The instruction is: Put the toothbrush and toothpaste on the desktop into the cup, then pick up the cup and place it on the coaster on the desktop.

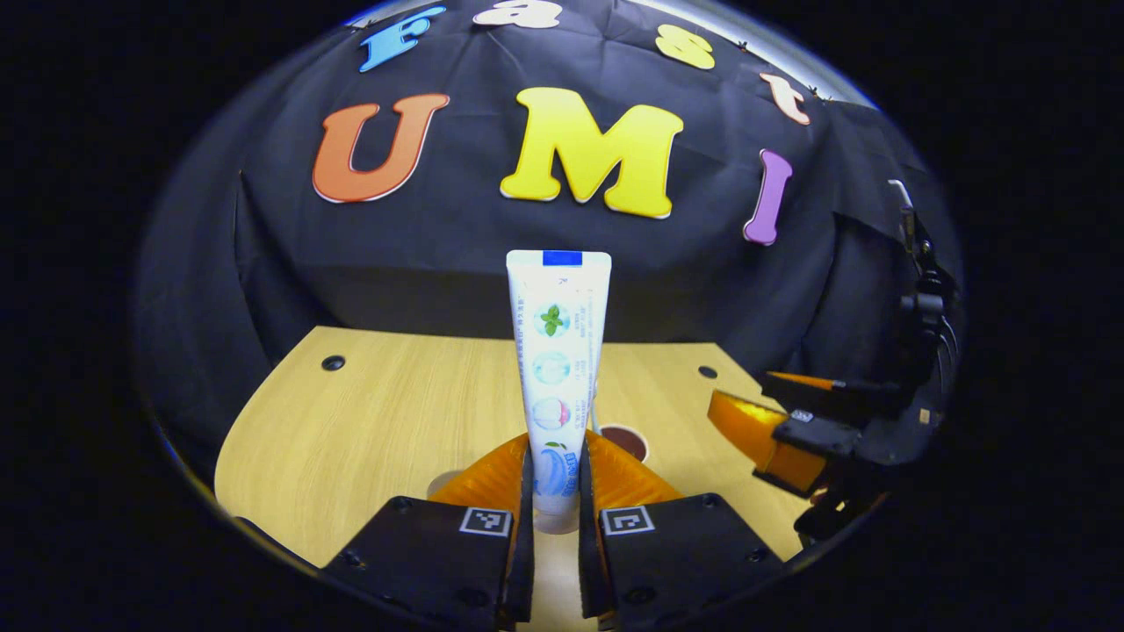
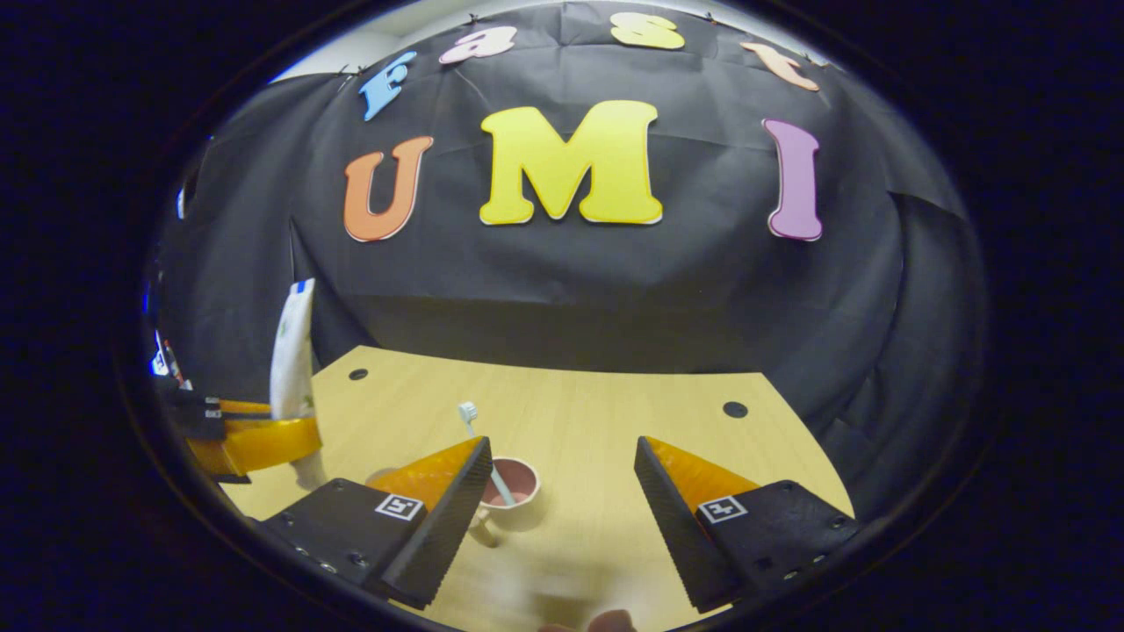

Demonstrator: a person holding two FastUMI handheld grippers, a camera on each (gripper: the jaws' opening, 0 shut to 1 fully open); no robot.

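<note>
the left gripper [image 1: 555,491] clamps both fingers on the toothpaste [image 1: 557,351], holding it upright above the desk [image 1: 395,412]. the right gripper [image 2: 562,491] hangs with fingers wide apart over the desk, the cup [image 2: 514,487] just beyond its left finger with the toothbrush [image 2: 479,439] standing in it.

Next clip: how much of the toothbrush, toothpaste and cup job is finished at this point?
Done: the white toothbrush already stands in the small pink-lined cup on the wooden desktop. In hand: the left tool is shut on the white toothpaste tube, held upright above the desktop; the right tool is open. Left: dropping the tube in, then moving the cup to the coaster, which I cannot clearly identify.
</note>
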